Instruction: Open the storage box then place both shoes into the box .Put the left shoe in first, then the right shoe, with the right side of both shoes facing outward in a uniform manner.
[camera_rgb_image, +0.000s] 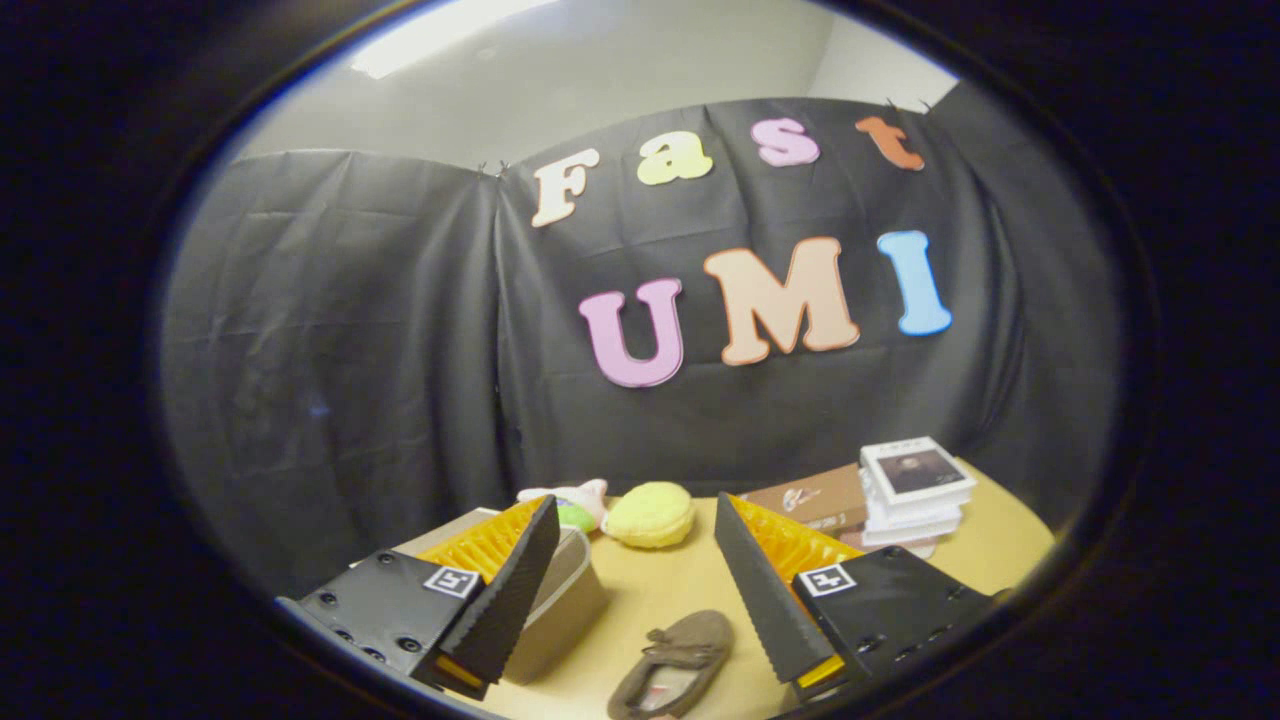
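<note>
**A:** so what's the gripper (637, 560) doing? looks spread wide to me, fingers well apart with nothing between them.

**B:** yep, wide and empty. One brown shoe (672, 665) lies on the table (660, 590) in the gap between the fingers, down near their bases. The box (560, 600) sits right behind the left finger, partly hidden, can't tell about its lid.

**A:** and beyond the tips?

**B:** a yellow plush (650, 514), another plush (572, 503) beside it, and books (915, 488) past the right finger.
</note>
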